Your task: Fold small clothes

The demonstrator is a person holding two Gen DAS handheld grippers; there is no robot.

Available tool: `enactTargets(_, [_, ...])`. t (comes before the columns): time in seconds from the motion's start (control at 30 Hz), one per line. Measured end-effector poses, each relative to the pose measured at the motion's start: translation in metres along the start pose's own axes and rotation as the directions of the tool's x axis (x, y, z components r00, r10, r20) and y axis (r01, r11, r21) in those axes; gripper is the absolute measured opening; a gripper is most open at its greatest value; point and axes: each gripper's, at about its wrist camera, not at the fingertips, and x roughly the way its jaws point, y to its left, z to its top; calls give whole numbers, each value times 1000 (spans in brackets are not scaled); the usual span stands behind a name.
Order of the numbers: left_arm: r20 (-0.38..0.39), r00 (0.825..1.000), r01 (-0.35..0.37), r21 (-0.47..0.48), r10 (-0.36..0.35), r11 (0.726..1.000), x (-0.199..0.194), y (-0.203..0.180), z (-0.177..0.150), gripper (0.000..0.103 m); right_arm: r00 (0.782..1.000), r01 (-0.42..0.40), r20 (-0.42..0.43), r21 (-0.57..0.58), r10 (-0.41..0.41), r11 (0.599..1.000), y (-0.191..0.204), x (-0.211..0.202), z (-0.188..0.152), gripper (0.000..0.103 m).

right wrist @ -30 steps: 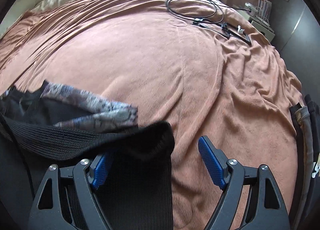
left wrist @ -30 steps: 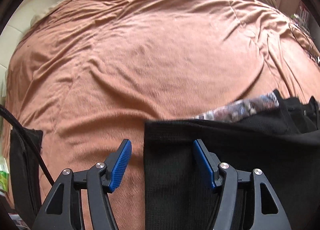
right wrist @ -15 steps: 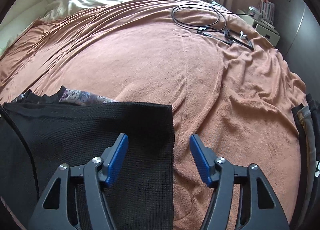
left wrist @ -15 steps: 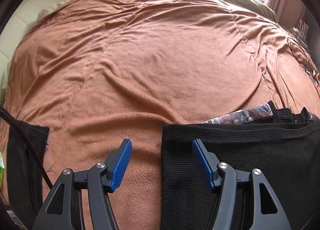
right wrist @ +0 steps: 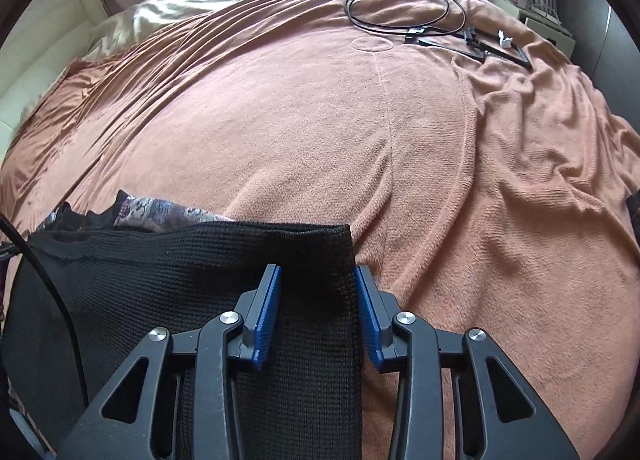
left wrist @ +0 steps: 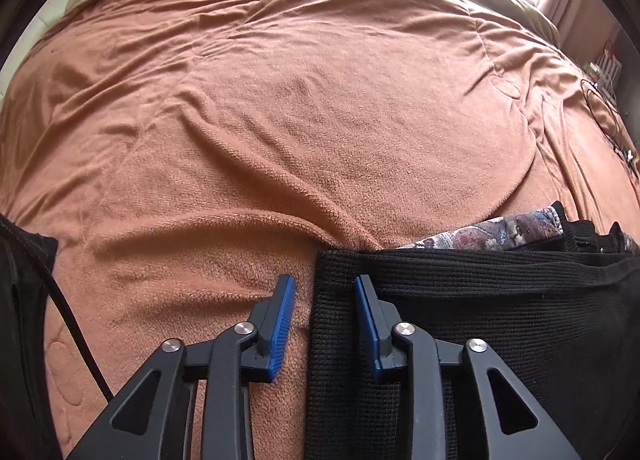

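Jaws of our left gripper (left wrist: 325, 302) and right gripper (right wrist: 317, 290) have just been closing, now narrow, straddling opposite corners of the black knit garment (right wrist: 180, 280) lying flat on the orange blanket (left wrist: 280, 100); pad contact unclear.

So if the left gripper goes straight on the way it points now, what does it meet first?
Most likely the left edge of the black knit garment, which lies between its jaws, with the brown blanket directly under it. The left gripper has just been closing its jaws; depth is hard to judge, so it may already touch.
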Motion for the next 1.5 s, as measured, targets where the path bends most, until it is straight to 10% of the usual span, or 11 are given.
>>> enactTargets(0.23, [29, 999, -22, -12, 22, 1000, -13, -2, 0, 9, 998, -43, 37, 24, 42, 999, -4, -8, 3, 5])
enactTargets(0.63, [185, 982, -26, -24, 30, 999, -71, -1, 25, 8, 985, -20, 174, 5, 19, 1000, -2, -61, 3, 4])
enactTargets(1.3, [75, 992, -97, -12, 98, 995, 14, -16, 54, 10, 992, 113, 66, -14, -112, 993, 15, 11, 34, 5])
enactTargets(1.4, [39, 994, -103, -33, 104, 994, 13, -13, 53, 18, 991, 129, 38, -19, -128, 992, 21, 14, 35, 14])
enactTargets(1.5, [61, 994, -88, -52, 91, 995, -4, -9, 46, 40, 993, 111, 53, -34, -109, 993, 28, -1, 33, 56])
